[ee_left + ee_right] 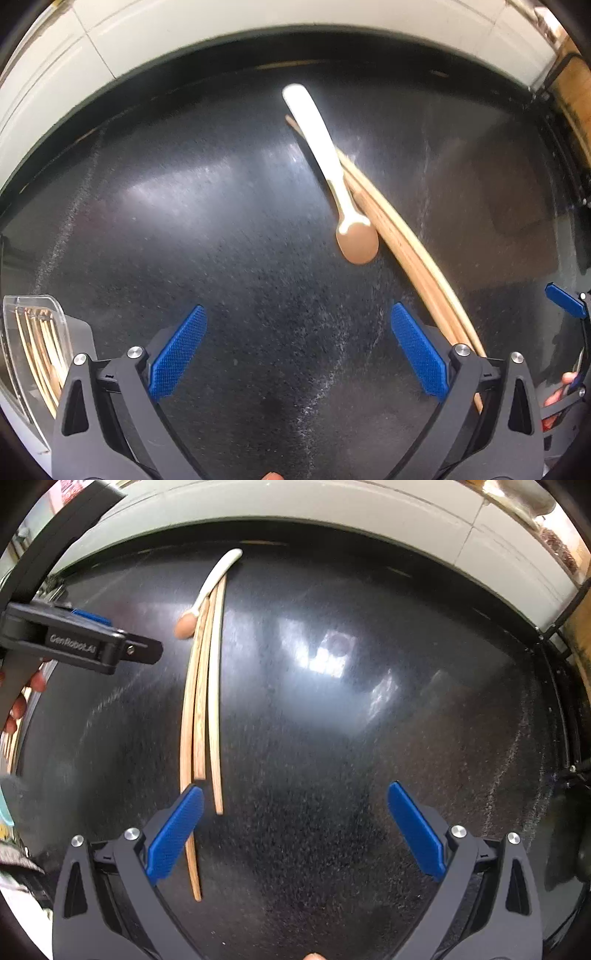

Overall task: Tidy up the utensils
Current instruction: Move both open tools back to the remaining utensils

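Mostly glossy black speckled countertop (332,738), pale, perhaps tiled, wall (295,506)

A home kitchen is suggested: a speckled black stone desk (221,221) is seen ahead of the fingers, backed by pale wall tiles (110,44), with a clear utensil holder (33,339) left of them.

Dim fisheye views; overhead glare on the dark countertop (332,716); blurred edges.

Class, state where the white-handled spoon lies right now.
In the left wrist view the spoon lies on the black table, right of centre, against the wooden chopsticks.
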A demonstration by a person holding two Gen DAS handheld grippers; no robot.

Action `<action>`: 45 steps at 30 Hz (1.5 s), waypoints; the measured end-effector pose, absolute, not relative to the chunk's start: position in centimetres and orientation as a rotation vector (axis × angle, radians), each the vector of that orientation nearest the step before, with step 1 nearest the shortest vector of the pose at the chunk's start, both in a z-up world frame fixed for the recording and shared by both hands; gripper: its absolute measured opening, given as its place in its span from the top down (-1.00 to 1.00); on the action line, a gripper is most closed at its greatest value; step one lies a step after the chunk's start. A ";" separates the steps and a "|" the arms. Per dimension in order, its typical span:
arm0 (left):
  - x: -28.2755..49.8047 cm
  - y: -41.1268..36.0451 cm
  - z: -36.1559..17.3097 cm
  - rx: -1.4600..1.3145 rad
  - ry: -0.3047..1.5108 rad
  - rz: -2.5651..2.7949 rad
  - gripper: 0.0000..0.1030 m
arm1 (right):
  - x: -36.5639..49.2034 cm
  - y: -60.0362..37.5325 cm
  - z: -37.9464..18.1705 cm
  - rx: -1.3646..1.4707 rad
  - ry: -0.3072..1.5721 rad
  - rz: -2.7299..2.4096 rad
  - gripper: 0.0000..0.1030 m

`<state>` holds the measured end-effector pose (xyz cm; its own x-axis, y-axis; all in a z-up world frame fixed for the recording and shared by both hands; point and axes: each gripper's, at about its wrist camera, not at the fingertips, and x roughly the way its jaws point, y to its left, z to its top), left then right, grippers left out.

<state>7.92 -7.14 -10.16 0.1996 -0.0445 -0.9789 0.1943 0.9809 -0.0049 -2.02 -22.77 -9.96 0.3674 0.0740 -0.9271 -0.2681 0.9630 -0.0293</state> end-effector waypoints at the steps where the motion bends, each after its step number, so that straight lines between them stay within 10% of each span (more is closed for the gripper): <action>1: 7.9 -7.3 -10.4 0.132 1.369 -0.166 -0.89 | -2.0 -22.8 -10.3 -0.190 1.184 0.229 -0.87; 45: 14.3 -7.1 -11.7 0.108 1.304 -0.097 -0.91 | 7.7 -20.6 -11.3 -0.229 1.133 0.337 -0.90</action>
<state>14.26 -7.09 -11.72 0.2612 -0.0104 -0.9652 0.1320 0.9909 0.0250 7.68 -20.58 -11.25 0.3817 0.1467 -0.9126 -0.3763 0.9264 -0.0085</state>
